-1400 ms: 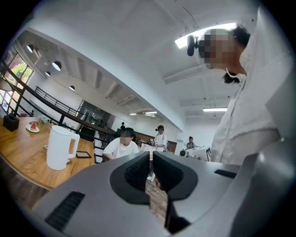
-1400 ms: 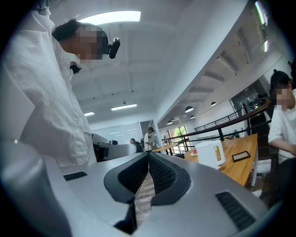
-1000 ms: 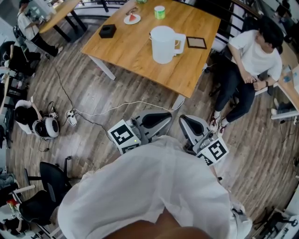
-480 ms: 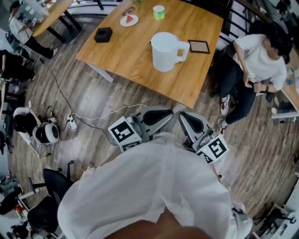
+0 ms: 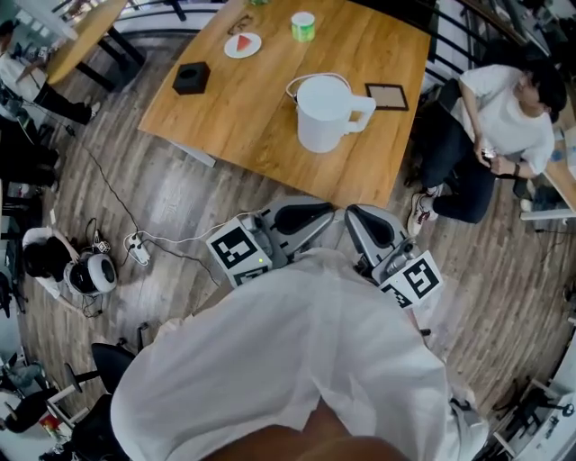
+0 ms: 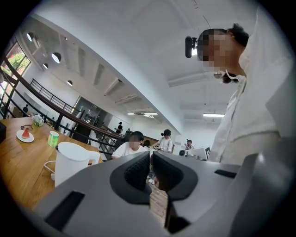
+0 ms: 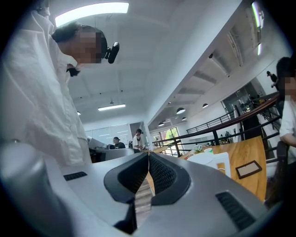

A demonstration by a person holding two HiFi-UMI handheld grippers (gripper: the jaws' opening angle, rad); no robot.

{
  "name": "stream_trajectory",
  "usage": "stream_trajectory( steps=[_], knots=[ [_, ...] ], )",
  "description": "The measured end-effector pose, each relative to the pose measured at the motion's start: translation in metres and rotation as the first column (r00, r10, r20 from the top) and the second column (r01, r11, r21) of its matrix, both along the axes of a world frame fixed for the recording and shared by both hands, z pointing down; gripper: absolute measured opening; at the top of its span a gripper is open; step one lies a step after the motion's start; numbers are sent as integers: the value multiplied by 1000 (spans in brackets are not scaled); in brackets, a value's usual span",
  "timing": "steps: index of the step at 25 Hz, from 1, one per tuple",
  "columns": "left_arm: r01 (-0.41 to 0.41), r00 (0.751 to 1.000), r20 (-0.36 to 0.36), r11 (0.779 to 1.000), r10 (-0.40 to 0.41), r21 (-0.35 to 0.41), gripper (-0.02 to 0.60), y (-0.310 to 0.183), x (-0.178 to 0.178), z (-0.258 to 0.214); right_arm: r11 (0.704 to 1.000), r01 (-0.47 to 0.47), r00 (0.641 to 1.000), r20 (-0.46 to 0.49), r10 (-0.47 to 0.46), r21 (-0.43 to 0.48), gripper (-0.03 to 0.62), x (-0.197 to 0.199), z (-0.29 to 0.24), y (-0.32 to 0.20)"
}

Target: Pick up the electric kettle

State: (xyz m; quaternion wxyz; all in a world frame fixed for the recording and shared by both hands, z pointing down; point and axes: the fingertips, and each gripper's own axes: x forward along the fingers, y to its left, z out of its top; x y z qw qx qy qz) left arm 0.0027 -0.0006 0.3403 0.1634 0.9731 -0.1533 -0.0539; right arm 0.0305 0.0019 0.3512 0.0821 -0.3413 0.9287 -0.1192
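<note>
The white electric kettle (image 5: 326, 112) stands upright on the wooden table (image 5: 270, 126), handle to the right, with a cord looping behind it. Both grippers are held level in front of the person's white shirt, short of the table's near edge and apart from the kettle. My left gripper (image 5: 329, 214) is shut with nothing between its pads. My right gripper (image 5: 352, 212) is likewise shut and empty. The left gripper view has the kettle (image 6: 69, 162) at the left of its shut gripper (image 6: 151, 159). The right gripper view has the kettle (image 7: 212, 160) to the right of its shut gripper (image 7: 148, 159).
On the table are a black box (image 5: 191, 77), a small plate (image 5: 242, 44), a green cup (image 5: 303, 25) and a framed picture (image 5: 387, 95). A person (image 5: 490, 135) sits at the table's right side. Cables and a power strip (image 5: 137, 249) lie on the wooden floor at the left.
Both grippers, still shut, have come nearer the table's near edge. The table and kettle now show closer in the head view.
</note>
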Motion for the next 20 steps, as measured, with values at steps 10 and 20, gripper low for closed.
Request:
stream_trajectory(
  steps=[10, 20],
  knots=[
    [-74, 997, -6, 997, 74, 10, 26, -48, -39, 4, 998, -54, 997, -46, 55, 41, 15, -37, 8, -46],
    [-133, 991, -12, 991, 133, -4, 26, -64, -40, 13, 992, -124, 992, -34, 124, 12, 15, -35, 9, -68]
  ],
)
